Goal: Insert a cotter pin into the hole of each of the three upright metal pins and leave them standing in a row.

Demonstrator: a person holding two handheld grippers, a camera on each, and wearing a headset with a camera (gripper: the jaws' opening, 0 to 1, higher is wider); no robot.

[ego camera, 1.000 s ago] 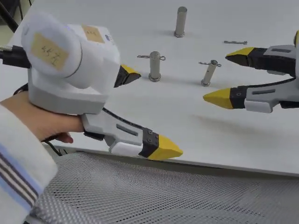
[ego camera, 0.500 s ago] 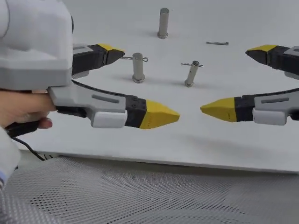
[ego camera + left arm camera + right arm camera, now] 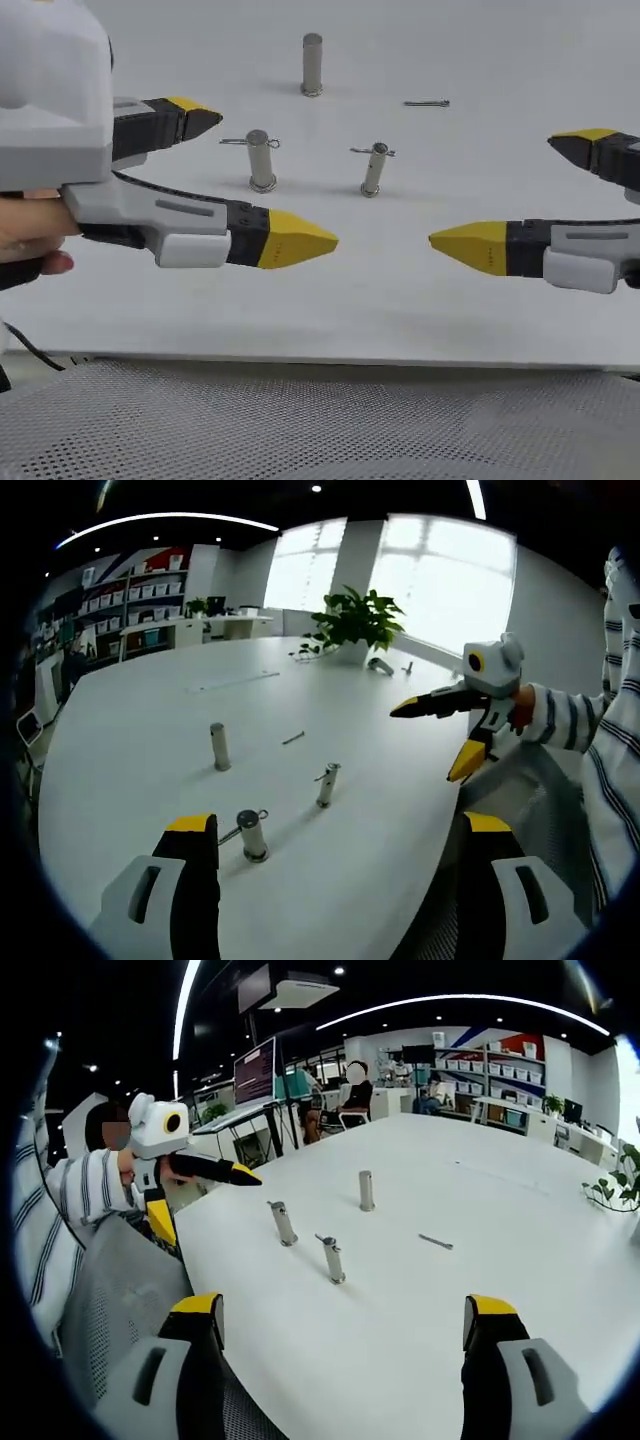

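Well back from the table's (image 3: 400,290) near edge lies the loose cotter pin (image 3: 427,103); left gripper (image 3: 275,178) and right gripper (image 3: 491,189), both agape, might flick it away.

Right hand-held gripper (image 3: 490,189) (body off-frame)

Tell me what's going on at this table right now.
A person holds the left gripper and right gripper above a white table, both open and empty. The near-left pin and near-right pin each carry a cotter pin through the top. The far pin is bare, and a loose cotter pin lies on the table to its right, not yet picked up.
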